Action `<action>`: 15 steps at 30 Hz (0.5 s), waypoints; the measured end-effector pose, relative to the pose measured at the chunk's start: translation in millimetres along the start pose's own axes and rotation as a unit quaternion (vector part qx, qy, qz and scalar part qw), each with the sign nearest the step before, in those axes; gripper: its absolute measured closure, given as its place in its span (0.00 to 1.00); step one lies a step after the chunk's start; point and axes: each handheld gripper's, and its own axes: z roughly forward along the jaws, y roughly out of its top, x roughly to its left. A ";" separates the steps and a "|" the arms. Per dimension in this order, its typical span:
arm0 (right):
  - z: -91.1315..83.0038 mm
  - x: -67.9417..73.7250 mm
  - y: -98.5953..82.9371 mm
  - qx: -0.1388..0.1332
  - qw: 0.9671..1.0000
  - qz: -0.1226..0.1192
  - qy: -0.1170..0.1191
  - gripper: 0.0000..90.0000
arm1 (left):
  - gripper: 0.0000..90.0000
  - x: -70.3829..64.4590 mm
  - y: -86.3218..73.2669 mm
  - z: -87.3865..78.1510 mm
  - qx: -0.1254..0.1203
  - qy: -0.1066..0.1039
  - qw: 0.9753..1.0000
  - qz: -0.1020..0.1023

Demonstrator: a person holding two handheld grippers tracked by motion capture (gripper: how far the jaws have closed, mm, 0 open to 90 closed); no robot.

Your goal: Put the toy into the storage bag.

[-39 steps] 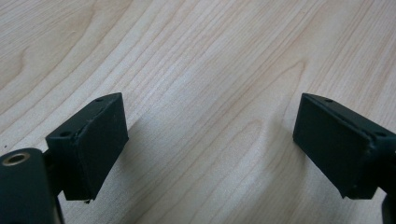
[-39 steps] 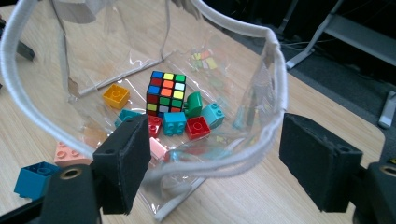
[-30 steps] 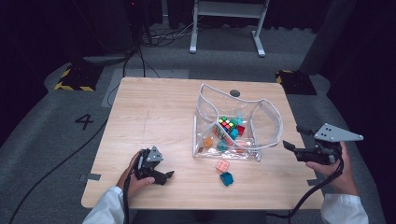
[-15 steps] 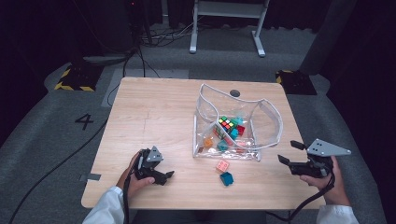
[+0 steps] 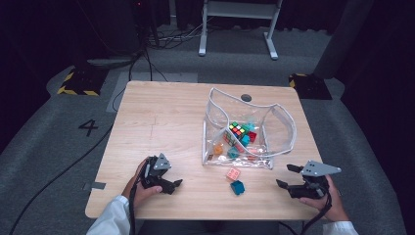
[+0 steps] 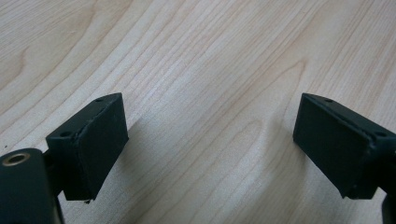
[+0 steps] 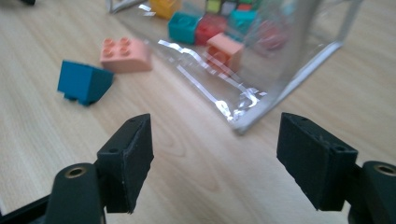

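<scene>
A clear plastic pouch [image 5: 281, 131] stands open on the wooden table [image 5: 161, 122]. It holds a Rubik's cube [image 5: 238, 129] and several coloured bricks. Just in front of it lie a pink brick [image 5: 233, 173] and a teal brick [image 5: 238, 187]. My right gripper [image 5: 284, 175] is open near the front right edge, pointing left. In the right gripper view its jaws [image 7: 215, 149] are wide apart, with the teal brick [image 7: 84, 83], pink brick [image 7: 125, 55] and pouch corner [image 7: 280, 88] ahead. My left gripper [image 5: 172, 185] rests at the front left, open over bare wood [image 6: 210, 140].
A round grommet hole [image 5: 246, 97] sits in the table behind the pouch. Grey carpet surrounds the table, with a floor mark "4" [image 5: 90, 127] on the left. A white stand [image 5: 240, 19] is beyond the far edge.
My right gripper has come left and toward the table's front edge, now over the front right corner. The left gripper has stayed put.
</scene>
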 end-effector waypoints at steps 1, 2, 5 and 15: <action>2.8 1.9 -1.1 0.002 1.000 -0.002 0.003 0.30 | 0.11 0.0 0.0 0.0 0.000 0.000 1.000 0.000; 6.6 4.6 -2.6 0.002 1.000 0.000 0.008 0.31 | 0.11 0.1 0.0 0.1 -0.001 0.000 1.000 0.001; 17.3 11.9 -5.7 0.016 1.000 -0.005 0.024 0.31 | 0.11 0.1 0.0 0.1 -0.001 0.000 1.000 0.001; 48.6 44.2 -5.2 0.024 0.997 -0.027 0.074 0.34 | 0.11 0.1 0.1 -0.1 0.000 0.002 1.000 0.001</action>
